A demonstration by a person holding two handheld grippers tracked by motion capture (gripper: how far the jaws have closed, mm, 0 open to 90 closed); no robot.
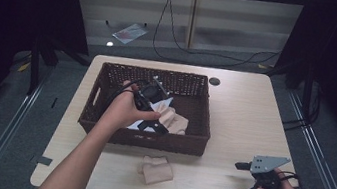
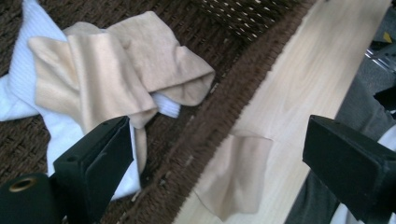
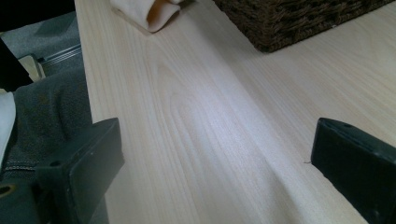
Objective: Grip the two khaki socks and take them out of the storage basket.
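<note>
A pale wooden table with rounded corners stands mid-frame on grey carpet. A small dark round cap sits near its upper edge. Metal floor rails run down the lower left and right. Black curtains darken both upper corners. At top centre, black cables hang before a light panelled wall, and a shiny wrapper lies on the floor.

We are counting one basket sitting at the table's twelve o'clock side. Inside it we are seeing one beige cloth lying over one white cloth. A second beige cloth is lying at the basket's six o'clock, making two beige. Two grippers are showing: left, right.
</note>
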